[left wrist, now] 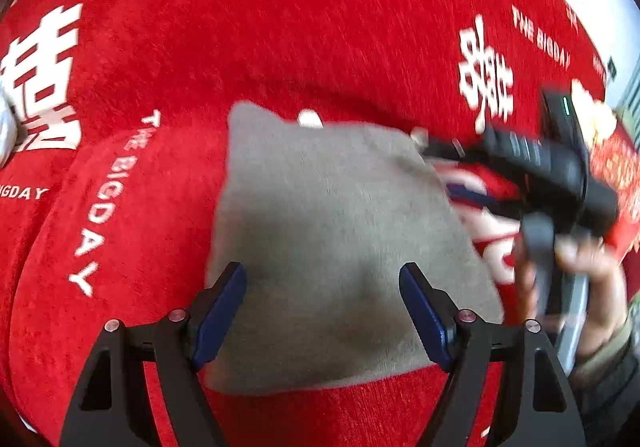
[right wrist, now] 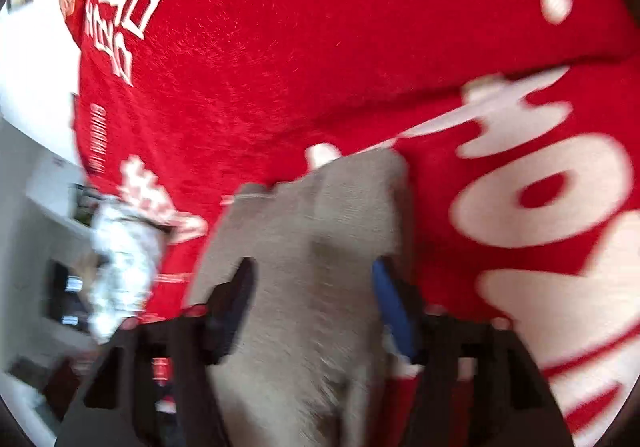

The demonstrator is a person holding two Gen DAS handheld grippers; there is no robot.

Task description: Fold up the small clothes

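Left gripper [left wrist: 322,311] jaws wide apart, empty, above near edge of grey folded cloth [left wrist: 332,247]; right gripper [right wrist: 314,307] likewise open, empty. Cloth lies on red blanket [left wrist: 280,27]. Soft, light, limp: pinch corners or folded edge.

Black grippers [left wrist: 322,307] — blue-padded jaws
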